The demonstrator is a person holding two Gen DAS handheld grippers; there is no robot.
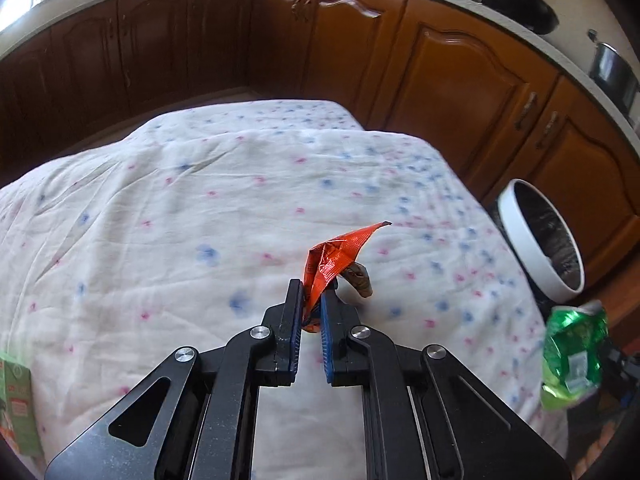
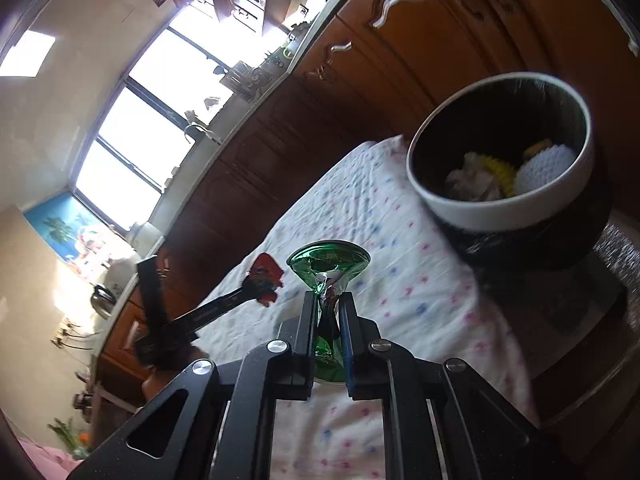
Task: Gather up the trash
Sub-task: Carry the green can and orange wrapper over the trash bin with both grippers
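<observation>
The left gripper is clenched on a crumpled red wrapper, lifted above the floral cloth toward the table's right edge. The right gripper pinches a crushed green can past that same edge. The white-rimmed bin, with trash inside, stands just beside the table's right edge.
</observation>
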